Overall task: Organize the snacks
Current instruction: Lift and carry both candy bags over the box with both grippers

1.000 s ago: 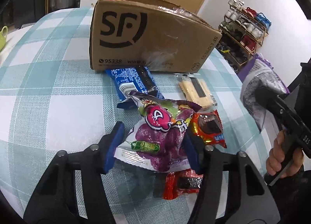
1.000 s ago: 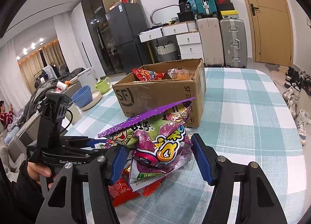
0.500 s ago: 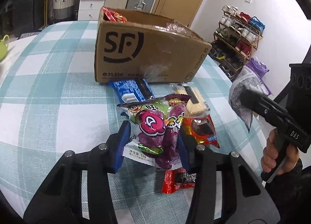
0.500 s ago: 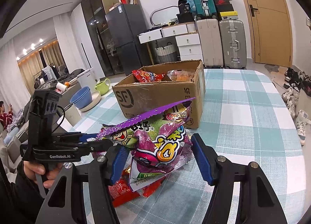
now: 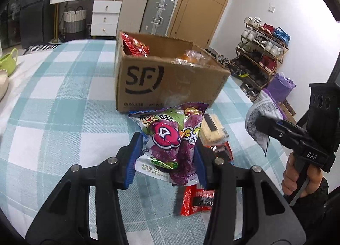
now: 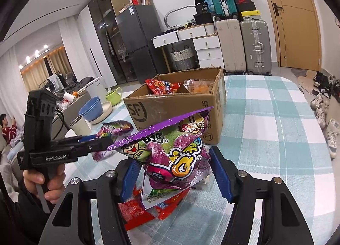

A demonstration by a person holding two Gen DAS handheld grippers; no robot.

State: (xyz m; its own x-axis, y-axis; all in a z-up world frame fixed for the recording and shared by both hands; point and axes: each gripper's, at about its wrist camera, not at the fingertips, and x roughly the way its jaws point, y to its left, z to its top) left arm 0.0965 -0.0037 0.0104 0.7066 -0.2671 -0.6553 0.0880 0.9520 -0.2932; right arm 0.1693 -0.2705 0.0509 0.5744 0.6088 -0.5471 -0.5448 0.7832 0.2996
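My left gripper (image 5: 167, 160) is shut on a purple candy packet (image 5: 172, 138) and holds it above the table, in front of the open SF cardboard box (image 5: 165, 83). My right gripper (image 6: 174, 172) is shut on a second purple candy packet (image 6: 176, 155), also lifted. The right gripper shows in the left wrist view (image 5: 263, 126) with its packet (image 5: 261, 115). The left gripper shows in the right wrist view (image 6: 102, 141) with its packet (image 6: 114, 130). The box (image 6: 176, 104) holds a red bag (image 6: 163, 85) and an orange bag (image 6: 195, 85).
Red packets (image 5: 199, 200), a cracker pack (image 5: 212, 130) and a blue packet lie on the checked tablecloth (image 5: 63, 117) under the grippers. Bowls (image 6: 93, 109), a cup (image 6: 80, 126) and a green pot (image 6: 113, 96) stand at the table's left side.
My left gripper closed on its purple packet and lifted it off the pile, rising toward the box. The right gripper stayed nearly still with its packet.
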